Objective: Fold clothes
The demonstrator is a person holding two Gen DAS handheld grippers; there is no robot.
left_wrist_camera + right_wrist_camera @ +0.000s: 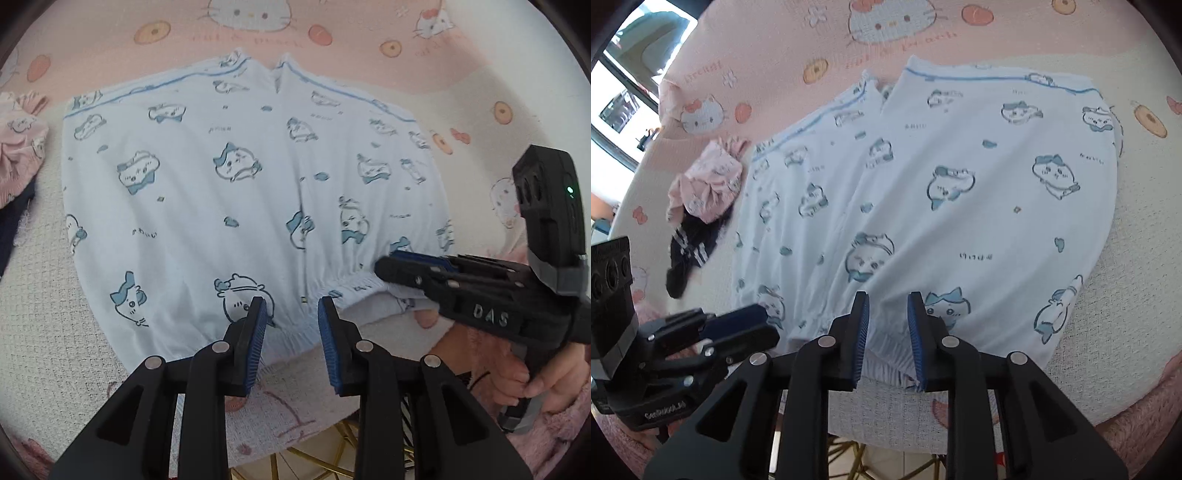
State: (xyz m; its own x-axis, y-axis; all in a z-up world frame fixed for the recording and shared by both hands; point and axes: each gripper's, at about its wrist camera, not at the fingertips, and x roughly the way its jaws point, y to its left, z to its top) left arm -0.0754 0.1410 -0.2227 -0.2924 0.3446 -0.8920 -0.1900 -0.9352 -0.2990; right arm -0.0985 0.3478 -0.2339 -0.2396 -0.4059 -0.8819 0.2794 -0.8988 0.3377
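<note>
Centrally: pale blue cotton shorts printed with cartoon animal faces (236, 192), spread flat on cream waffle-weave cover with pink cartoon-cat print (55, 295); leg hems with blue piping far, gathered elastic waistband (886, 350) at near edge. Judged light, soft, limp, non-slippery, not fragile; best gripped at thick waistband or hem corners, both sides at once to avoid sagging. Left tongs (291, 343) spread, poised over waistband, gripping nothing. Right tongs (886, 339) parted, straddling waistband, not pinching; from left view, tips (399, 264) at waistband's right end. Beside shorts: crumpled pink garment (709, 181), dark navy striped garment (687, 254). Legible: "DAS" on right tool body (489, 314); small print words on fabric and cover unreadable.
</note>
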